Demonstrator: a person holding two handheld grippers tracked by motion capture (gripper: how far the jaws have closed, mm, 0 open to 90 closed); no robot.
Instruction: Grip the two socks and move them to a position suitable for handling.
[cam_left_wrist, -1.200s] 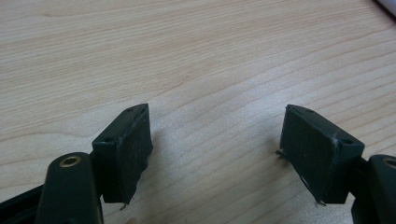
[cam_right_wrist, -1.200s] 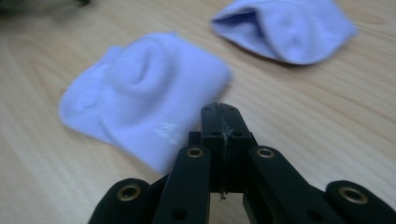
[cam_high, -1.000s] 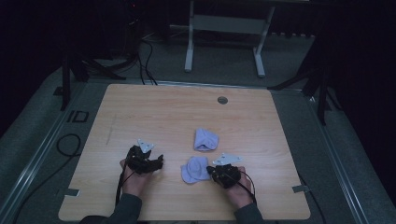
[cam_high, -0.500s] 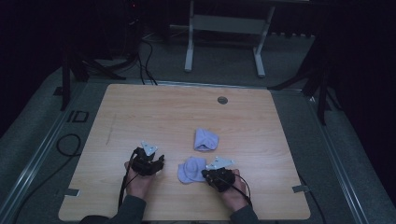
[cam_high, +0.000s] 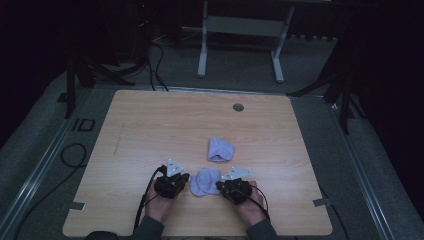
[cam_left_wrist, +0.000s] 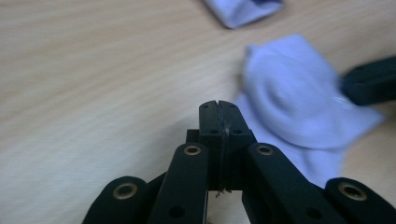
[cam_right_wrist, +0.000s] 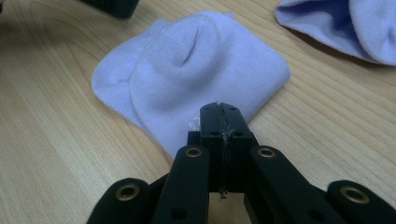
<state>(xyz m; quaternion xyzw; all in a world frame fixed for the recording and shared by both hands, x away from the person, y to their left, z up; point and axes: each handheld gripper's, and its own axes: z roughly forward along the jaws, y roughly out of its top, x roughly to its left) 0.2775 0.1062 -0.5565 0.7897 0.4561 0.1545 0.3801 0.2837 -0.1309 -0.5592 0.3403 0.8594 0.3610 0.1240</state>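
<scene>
Two pale lavender socks lie on the wooden table (cam_high: 150, 130). The nearer sock (cam_high: 205, 181) (cam_left_wrist: 299, 112) (cam_right_wrist: 201, 79) rests flat between my two grippers. The farther sock (cam_high: 220, 149) (cam_left_wrist: 243, 9) (cam_right_wrist: 341, 28) lies folded just beyond it. My left gripper (cam_high: 186, 179) (cam_left_wrist: 218, 106) is shut, its tip on bare wood just left of the near sock. My right gripper (cam_high: 218, 186) (cam_right_wrist: 218, 108) is also shut, its tip over the near sock's edge, with no cloth visible between the jaws. The right gripper (cam_left_wrist: 369, 86) touches the sock's right side in the left gripper view.
A round grommet (cam_high: 238, 107) sits near the table's far edge. Tape strips (cam_high: 320, 202) mark the front corners. A cable (cam_high: 70, 155) loops on the floor at left. A white desk frame (cam_high: 240, 25) stands behind the table.
My left gripper has moved right and slightly nearer, closing in on the near sock. The right gripper has edged left, and the near sock has shifted a little left with it.
</scene>
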